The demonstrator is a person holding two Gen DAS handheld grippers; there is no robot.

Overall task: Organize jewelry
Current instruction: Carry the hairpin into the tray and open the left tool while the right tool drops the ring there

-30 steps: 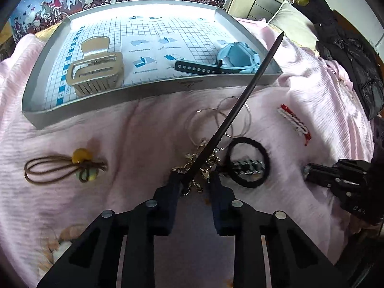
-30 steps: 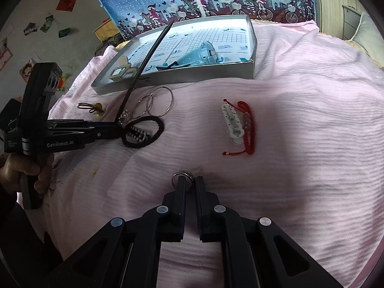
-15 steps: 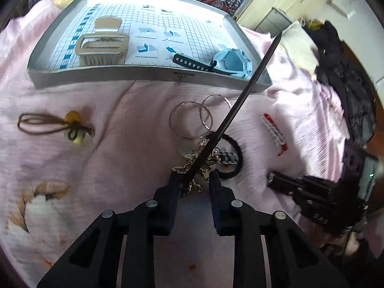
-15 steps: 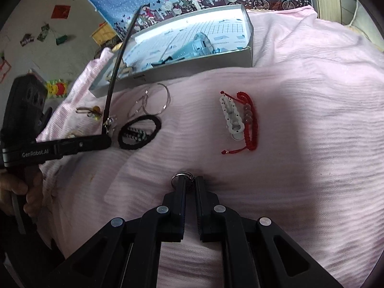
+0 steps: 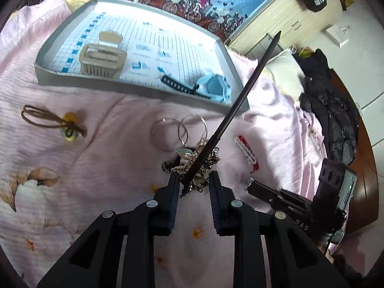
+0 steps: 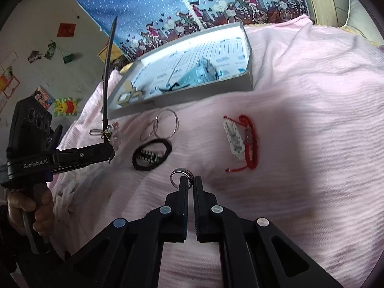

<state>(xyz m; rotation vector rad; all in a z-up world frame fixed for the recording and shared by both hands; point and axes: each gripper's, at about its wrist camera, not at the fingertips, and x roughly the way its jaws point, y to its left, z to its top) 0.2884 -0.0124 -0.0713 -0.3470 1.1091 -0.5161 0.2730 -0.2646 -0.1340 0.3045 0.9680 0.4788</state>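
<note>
Hairpin (image 5: 242, 98) clamped in L gripper (image 5: 194, 180); R gripper (image 6: 188, 180) pinching ring (image 6: 178, 174).

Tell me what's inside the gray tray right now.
In the gray tray lie a beige claw clip and a light blue watch with a dark strap. The raised hair stick crosses over its right corner, hiding a sliver there.

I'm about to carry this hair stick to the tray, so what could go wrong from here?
1. The left gripper pinches the hair stick only at its ornament end, so the long shaft could pivot or slip out.
2. Its dangling chain charms hang just above the black hair tie and hoop earrings, and might snag them.
</note>
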